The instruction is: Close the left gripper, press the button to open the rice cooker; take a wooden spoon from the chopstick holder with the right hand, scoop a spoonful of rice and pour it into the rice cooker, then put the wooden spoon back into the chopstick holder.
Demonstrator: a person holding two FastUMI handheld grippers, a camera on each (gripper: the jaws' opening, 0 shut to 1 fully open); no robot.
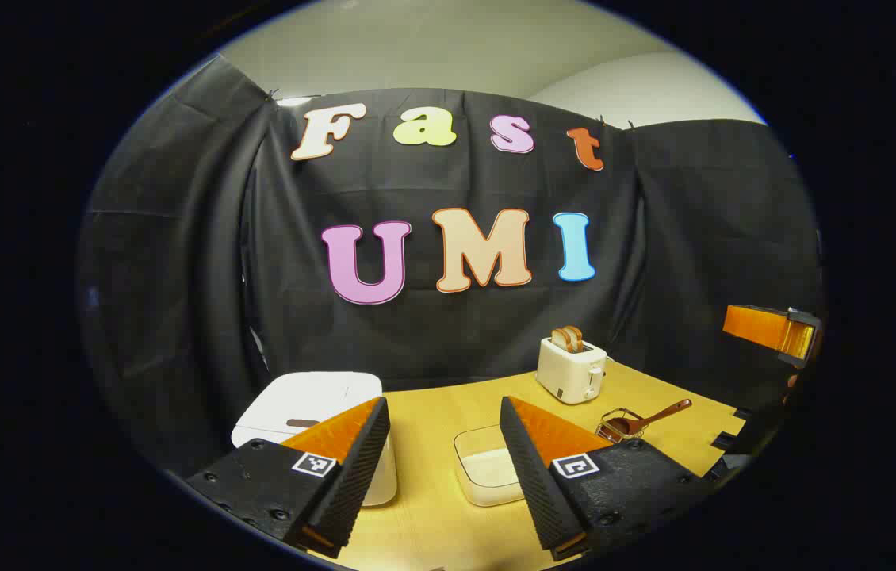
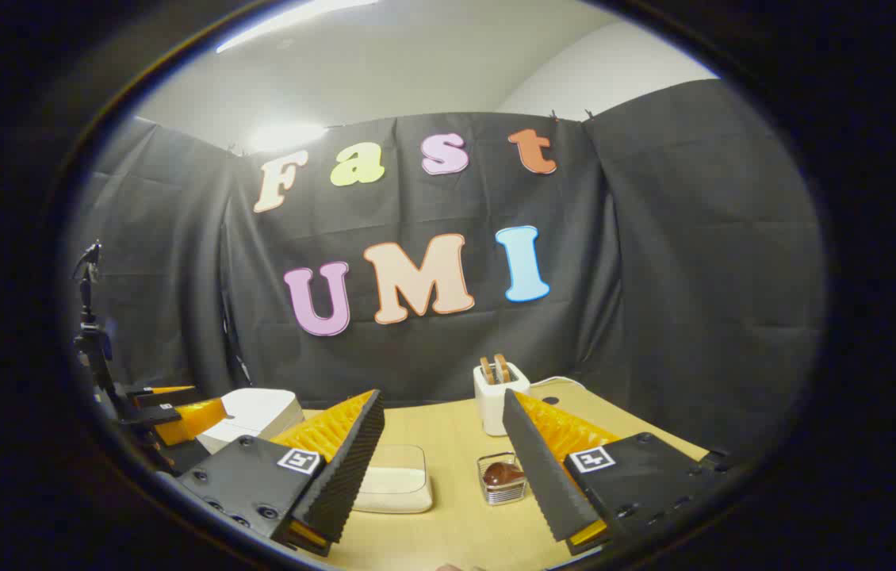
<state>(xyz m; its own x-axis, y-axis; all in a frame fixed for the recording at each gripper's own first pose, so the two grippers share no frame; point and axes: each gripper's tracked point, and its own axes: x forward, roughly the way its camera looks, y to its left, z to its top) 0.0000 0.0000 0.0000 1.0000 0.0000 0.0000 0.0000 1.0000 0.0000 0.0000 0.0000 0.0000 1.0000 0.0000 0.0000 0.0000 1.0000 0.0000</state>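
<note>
Holding both tools up over the near edge of the table (image 1: 432,523), you have nothing gripped yet. Your left gripper (image 1: 442,476) has its jaws spread wide and empty, hovering just short of the white rice cooker (image 1: 313,412), whose lid is down; that fits the first step, since you need those jaws pressed together before you push the button. Your right gripper (image 2: 440,476) also has its jaws spread and empty, aimed toward the middle of the table, likely so it can come down on the spoon next.

The wooden spoon (image 1: 646,420) sits in the wire chopstick holder (image 1: 618,427) on the right side, near the toaster (image 1: 572,369) that stands farther back. In the left gripper view its long axis runs from the bowl, low in the holder, up and out to the right, handle end pointing away from the rice cooker. In the right gripper view you see mostly the bowl, between your fingers. The clear rice container (image 1: 488,468) lies between cooker and holder, so the scoop is a short move left.
</note>
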